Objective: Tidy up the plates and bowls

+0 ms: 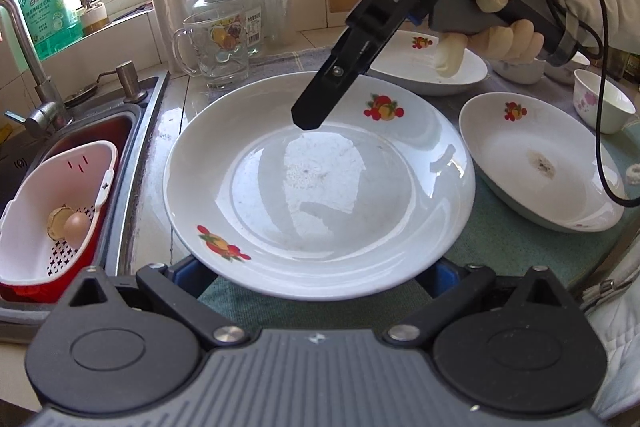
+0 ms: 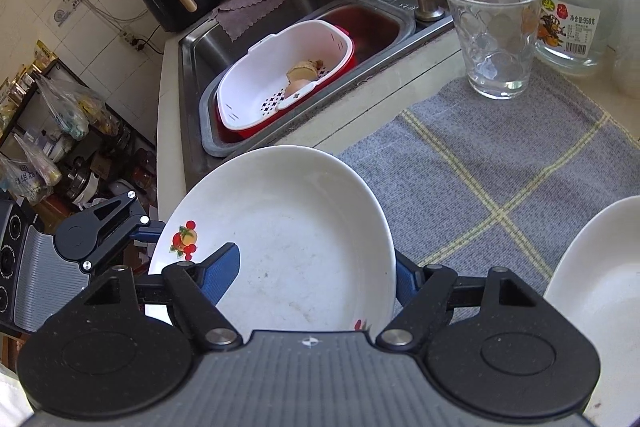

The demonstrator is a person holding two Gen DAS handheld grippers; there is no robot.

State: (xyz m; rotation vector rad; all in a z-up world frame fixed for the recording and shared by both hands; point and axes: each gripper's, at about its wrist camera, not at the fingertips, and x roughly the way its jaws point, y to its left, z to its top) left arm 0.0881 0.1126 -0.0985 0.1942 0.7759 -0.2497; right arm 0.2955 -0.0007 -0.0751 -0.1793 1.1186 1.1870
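The held plate (image 1: pixel 320 183) fills the centre of the left view, lifted clear of the green mat (image 1: pixel 520 247) and held roughly level, face up, tipped only slightly. Being round it has no long axis; its fruit prints sit upper right and lower left. Both tools grip it: the left gripper (image 1: pixel 320 273) is clamped on its near rim at the bottom of the frame, and the right gripper (image 2: pixel 316 279) is clamped across its opposite rim, one blue pad (image 2: pixel 222 273) inside the dish. Little looks sorted yet. A second plate (image 1: pixel 536 163) lies at right, a third (image 1: pixel 424 67) at upper right, and a small bowl (image 1: pixel 600 103) at the far right, all still separate, so stacking seems mostly ahead.
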